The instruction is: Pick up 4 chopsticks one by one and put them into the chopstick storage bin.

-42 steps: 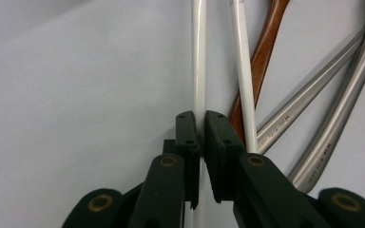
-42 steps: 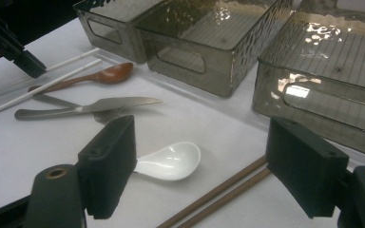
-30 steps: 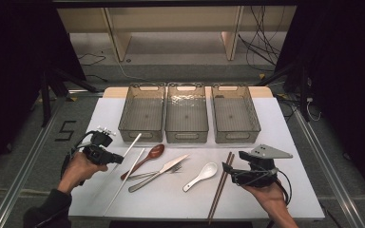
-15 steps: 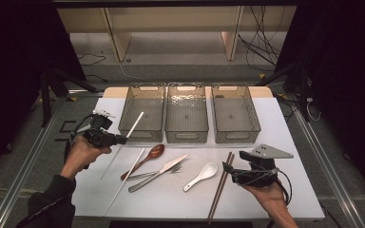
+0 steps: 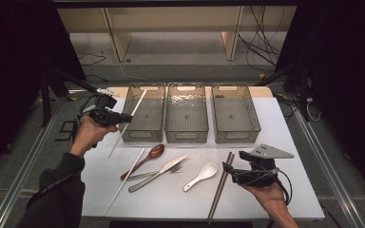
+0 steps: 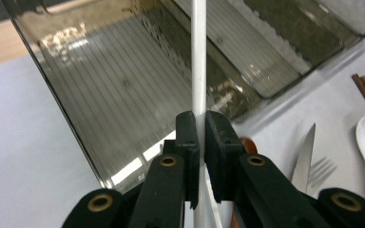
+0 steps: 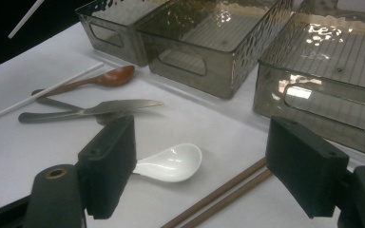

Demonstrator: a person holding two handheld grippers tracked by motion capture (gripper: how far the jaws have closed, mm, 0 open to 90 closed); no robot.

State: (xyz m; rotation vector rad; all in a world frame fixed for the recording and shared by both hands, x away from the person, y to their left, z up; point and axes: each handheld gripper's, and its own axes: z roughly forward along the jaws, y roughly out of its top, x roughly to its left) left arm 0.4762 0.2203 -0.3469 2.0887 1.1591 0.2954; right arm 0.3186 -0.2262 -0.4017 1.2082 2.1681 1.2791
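White chopstick [image 6: 198,71] pinched in left claw [image 5: 126,118] over leftmost bin [image 5: 145,114]; right claw [image 7: 204,175] wide, empty.

The tool [image 7: 199,175] gapes wide over a white spoon [image 7: 171,164] and brown chopsticks [image 7: 218,194].

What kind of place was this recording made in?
Probably a lab or studio set-up for recording, not a kitchen: a white table with three empty bins and loose cutlery, dark curtains at the sides, and cables on the floor behind.
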